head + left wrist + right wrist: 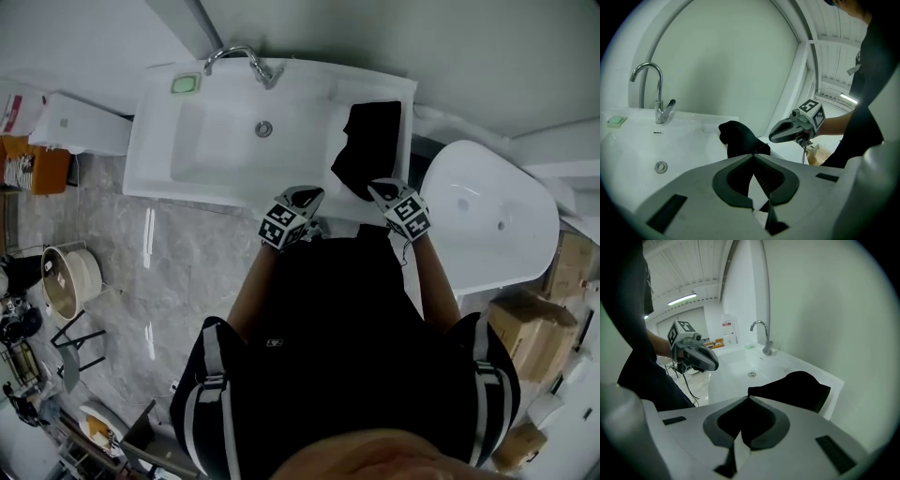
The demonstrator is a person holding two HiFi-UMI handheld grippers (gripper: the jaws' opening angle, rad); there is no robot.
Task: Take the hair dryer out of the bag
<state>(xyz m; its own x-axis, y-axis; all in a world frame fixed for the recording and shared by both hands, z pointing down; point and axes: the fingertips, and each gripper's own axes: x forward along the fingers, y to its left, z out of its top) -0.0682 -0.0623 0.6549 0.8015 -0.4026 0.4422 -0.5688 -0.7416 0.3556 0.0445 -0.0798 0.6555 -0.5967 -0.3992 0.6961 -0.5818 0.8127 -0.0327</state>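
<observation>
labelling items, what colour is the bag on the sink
Plain black, no pattern visible. The bag shows best in the head view, on the white sink.

**Open basin at the bag's 9 o'clock; wall and tub close the far sides**

In the head view the black bag [368, 148] lies on the sink's right ledge [373, 89]. At its 9 o'clock the basin [211, 141] gives wide open passage. The faucet [246, 56] rises at 10 o'clock on the back rim. The wall [422, 42] closes 12 o'clock. A white tub [487, 220] stands near at 4 o'clock. The left gripper [307, 197] and right gripper [380, 186], jaws together, crowd the 6 o'clock side.
</observation>
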